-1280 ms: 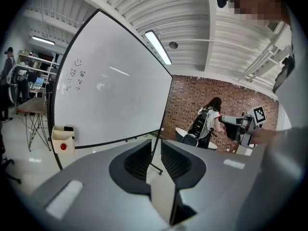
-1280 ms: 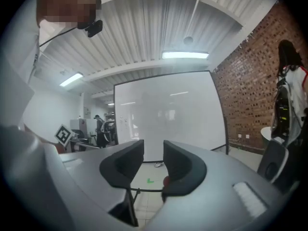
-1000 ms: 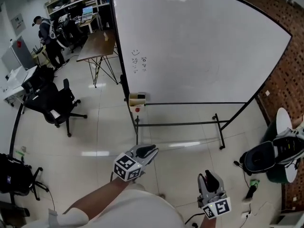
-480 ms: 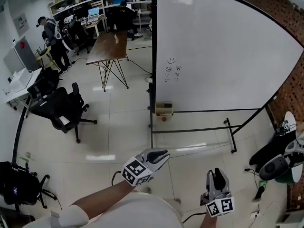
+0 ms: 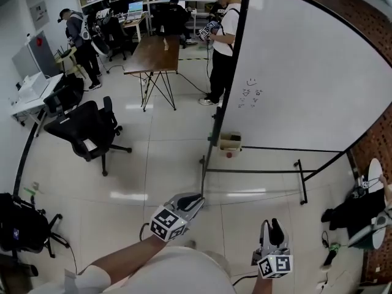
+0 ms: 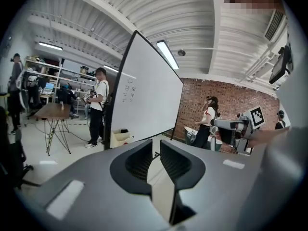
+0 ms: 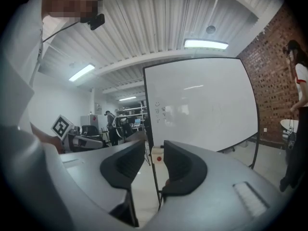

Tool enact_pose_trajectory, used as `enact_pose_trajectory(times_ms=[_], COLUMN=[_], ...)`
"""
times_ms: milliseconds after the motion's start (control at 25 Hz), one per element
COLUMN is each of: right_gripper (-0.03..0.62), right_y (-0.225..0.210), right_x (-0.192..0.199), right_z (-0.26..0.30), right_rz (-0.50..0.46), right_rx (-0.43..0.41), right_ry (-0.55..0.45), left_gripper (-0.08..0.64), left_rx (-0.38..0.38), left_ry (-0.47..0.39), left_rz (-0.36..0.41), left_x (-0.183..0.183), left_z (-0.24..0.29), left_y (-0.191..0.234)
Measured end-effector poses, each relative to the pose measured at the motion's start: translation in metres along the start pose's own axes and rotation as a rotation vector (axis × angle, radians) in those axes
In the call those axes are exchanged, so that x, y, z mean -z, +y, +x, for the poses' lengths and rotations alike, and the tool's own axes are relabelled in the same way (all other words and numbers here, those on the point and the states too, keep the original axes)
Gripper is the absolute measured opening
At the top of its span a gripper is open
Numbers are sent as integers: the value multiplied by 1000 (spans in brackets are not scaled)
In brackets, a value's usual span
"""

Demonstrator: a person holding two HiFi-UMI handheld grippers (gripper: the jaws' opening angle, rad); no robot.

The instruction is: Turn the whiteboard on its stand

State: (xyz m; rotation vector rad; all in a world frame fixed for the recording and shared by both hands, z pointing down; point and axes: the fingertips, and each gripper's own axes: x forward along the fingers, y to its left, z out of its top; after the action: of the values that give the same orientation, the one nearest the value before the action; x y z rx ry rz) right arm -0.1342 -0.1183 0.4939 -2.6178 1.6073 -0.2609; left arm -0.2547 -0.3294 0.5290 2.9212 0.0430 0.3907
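The big whiteboard [image 5: 306, 84] stands on a black tube stand [image 5: 257, 171], with its left edge post nearest me and small scribbles near that edge. A beige box [image 5: 230, 141] hangs at the lower left corner. My left gripper [image 5: 195, 199] is low in the head view, short of the stand's foot, jaws slightly apart and empty. My right gripper [image 5: 270, 226] hangs further right, also open with nothing between its fingers. The left gripper view shows the whiteboard [image 6: 144, 95] edge-on beyond the left gripper [image 6: 155, 153]. In the right gripper view the whiteboard [image 7: 202, 105] faces the right gripper [image 7: 154, 160].
A person in a white shirt [image 5: 223, 48] stands just behind the board's left edge. A wooden table [image 5: 156, 54] and a black office chair [image 5: 89, 127] are to the left, a black backpack [image 5: 18, 231] at the near left. Bags and a stool [image 5: 361, 207] sit by the brick wall.
The board's left edge has slid rightward in the head view, so it is now seen more edge-on. The person in white behind it has come into sight. Both grippers stay low and empty.
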Motion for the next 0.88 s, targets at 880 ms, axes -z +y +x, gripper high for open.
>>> enact_pose_trajectory(times_ms=[880], right_gripper=[106], right_y=[16], right_x=[33], right_z=[9], right_rz=[17], right_rx=[-192], right_ry=[166], left_gripper=[67], left_rx=[-283], left_ry=[48], left_rz=[-98], left_x=[35], left_z=[-55], left_y=[-4])
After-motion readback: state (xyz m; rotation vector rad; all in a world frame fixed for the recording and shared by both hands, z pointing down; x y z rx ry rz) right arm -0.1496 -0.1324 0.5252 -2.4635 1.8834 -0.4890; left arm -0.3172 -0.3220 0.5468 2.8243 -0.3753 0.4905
